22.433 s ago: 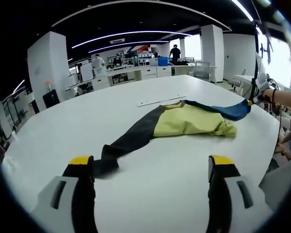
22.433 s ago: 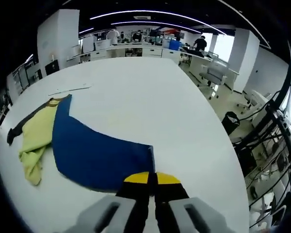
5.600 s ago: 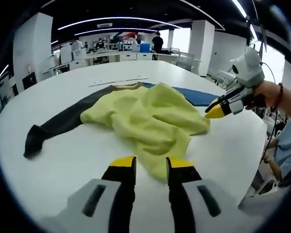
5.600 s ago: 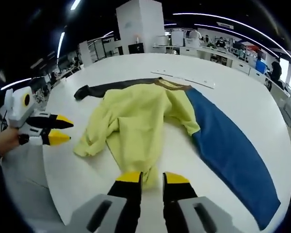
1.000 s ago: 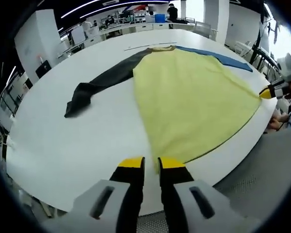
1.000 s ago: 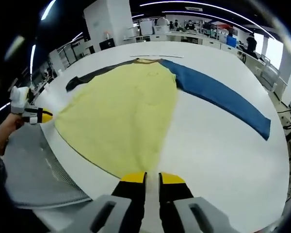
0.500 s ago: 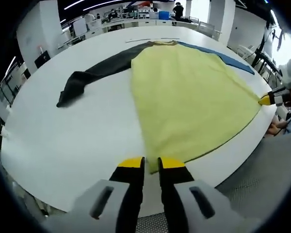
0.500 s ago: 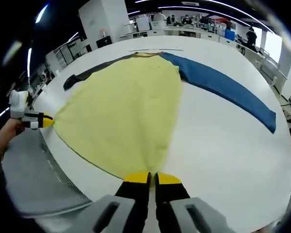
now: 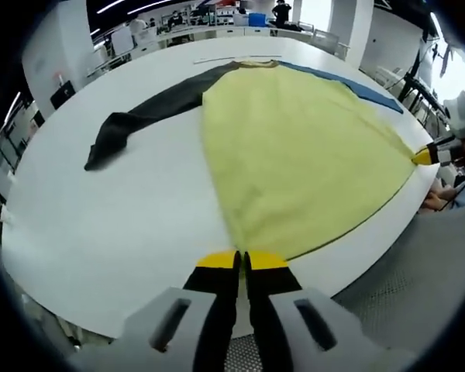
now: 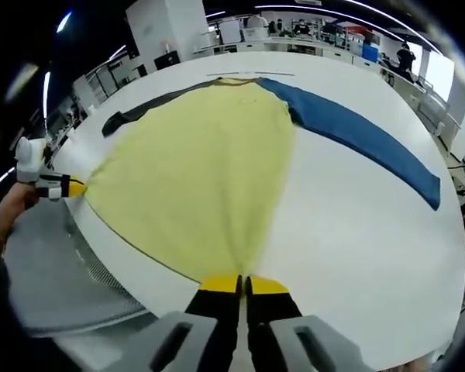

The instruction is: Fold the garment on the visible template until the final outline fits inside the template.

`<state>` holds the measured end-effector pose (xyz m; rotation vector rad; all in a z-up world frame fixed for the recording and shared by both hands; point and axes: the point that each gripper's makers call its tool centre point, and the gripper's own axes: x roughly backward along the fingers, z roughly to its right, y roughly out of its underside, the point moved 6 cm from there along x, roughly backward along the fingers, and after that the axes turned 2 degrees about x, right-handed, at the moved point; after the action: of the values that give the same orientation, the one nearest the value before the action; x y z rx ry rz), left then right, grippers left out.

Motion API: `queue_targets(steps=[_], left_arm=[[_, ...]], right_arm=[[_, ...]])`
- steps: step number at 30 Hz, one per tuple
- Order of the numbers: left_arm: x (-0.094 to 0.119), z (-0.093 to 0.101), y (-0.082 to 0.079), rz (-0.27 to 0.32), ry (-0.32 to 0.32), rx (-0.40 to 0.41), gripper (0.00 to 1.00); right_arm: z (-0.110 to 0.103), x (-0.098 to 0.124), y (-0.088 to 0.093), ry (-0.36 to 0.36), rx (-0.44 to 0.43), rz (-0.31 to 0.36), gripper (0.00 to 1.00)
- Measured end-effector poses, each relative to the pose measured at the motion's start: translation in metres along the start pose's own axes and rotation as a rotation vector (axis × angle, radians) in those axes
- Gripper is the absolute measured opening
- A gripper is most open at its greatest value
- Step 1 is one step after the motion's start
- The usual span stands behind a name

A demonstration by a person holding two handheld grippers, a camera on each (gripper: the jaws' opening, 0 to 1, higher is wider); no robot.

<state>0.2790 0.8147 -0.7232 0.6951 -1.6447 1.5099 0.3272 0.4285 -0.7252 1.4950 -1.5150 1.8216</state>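
Observation:
A garment lies spread flat on the white table (image 9: 101, 225), collar toward the far side. Its yellow body (image 9: 294, 147) (image 10: 201, 163) has a black sleeve (image 9: 132, 116) (image 10: 139, 112) on one side and a blue sleeve (image 9: 356, 85) (image 10: 364, 139) on the other. My left gripper (image 9: 241, 260) is shut on one corner of the yellow hem near the table's edge. My right gripper (image 10: 242, 285) is shut on the other hem corner. Each gripper appears in the other's view: the right gripper (image 9: 422, 155) and the left gripper (image 10: 66, 187). A thin white strip (image 9: 236, 58) (image 10: 248, 74) lies beyond the collar.
The hem runs close to the table's near edge (image 10: 124, 271). A person's grey clothing (image 9: 418, 263) (image 10: 54, 279) is just off that edge, and a hand (image 10: 12, 205) holds the left gripper. Desks, chairs and people stand far behind the table.
The left jaws have shut fully on the hem; half a second ago a narrow gap stood between them. The yellow body lies pulled a little flatter and wider between the two grippers.

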Motion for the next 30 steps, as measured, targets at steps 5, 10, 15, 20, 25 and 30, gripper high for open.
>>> queue_targets(steps=[5,10,15,20,25,30], left_arm=[[0.002,0.002,0.003,-0.012,0.006,0.002,0.00],[0.004,0.005,0.005,-0.029,0.005,-0.021,0.00],[0.006,0.006,0.008,-0.042,0.009,-0.021,0.00],[0.007,0.008,0.010,-0.046,0.012,-0.030,0.00],[0.007,0.008,0.010,-0.042,0.006,-0.031,0.01],[0.011,0.005,0.009,0.003,-0.002,-0.023,0.09]], right_arm=[[-0.001,0.002,0.004,-0.006,-0.005,-0.015,0.00],[0.000,0.003,0.005,-0.006,-0.007,-0.022,0.00],[-0.002,0.006,0.009,-0.011,-0.005,-0.038,0.00],[-0.002,0.008,0.012,-0.012,-0.009,-0.041,0.00],[-0.003,0.007,0.012,-0.010,-0.030,-0.038,0.00],[-0.001,0.009,0.012,-0.003,-0.023,-0.027,0.08]])
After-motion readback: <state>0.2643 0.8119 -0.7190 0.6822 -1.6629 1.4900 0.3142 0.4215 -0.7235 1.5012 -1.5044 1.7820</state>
